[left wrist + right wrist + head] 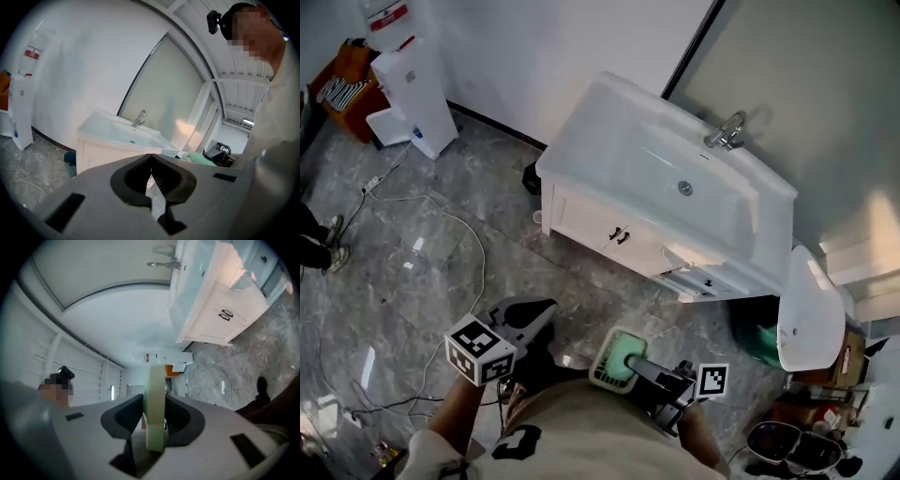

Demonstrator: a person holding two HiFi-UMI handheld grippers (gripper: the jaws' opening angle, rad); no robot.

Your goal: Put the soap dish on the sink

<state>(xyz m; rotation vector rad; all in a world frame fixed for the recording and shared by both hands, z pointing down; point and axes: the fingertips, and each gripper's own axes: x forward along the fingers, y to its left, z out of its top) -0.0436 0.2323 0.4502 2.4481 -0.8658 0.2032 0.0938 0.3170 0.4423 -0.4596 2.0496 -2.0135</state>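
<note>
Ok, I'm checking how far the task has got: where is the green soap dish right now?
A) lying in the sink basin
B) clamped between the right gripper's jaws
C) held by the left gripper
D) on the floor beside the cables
B: the right gripper view shows the soap dish edge-on between the pads of the right gripper, and in the head view the sink has no dish on it.

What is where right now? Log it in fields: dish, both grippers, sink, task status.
dish: green, gripped on edge
right gripper: shut on the dish, away from the sink
left gripper: jaws together, empty
sink: white, on a cabinet, faucet at the back
status: dish not yet on sink
</note>
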